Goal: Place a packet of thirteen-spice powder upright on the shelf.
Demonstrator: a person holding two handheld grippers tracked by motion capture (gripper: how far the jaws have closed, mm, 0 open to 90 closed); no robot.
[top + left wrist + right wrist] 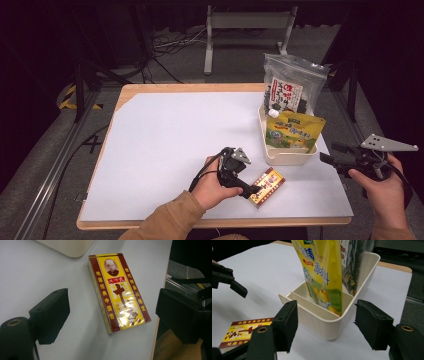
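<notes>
In the right gripper view, the yellow pouch [322,272] runs off the top edge, and it hides most of the dark packet [353,265] behind it. The spice box [244,331] is partly covered by a black jaw. In the high view, the print on the spice box [267,186] is too small to read.

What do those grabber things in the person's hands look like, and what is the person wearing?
Each is a black hand-held gripper with two blocky black jaws. The left gripper and the right gripper each carry a grey three-cornered plate on top, and a black cable trails from the left one. The left arm wears a tan-brown sleeve.
</notes>
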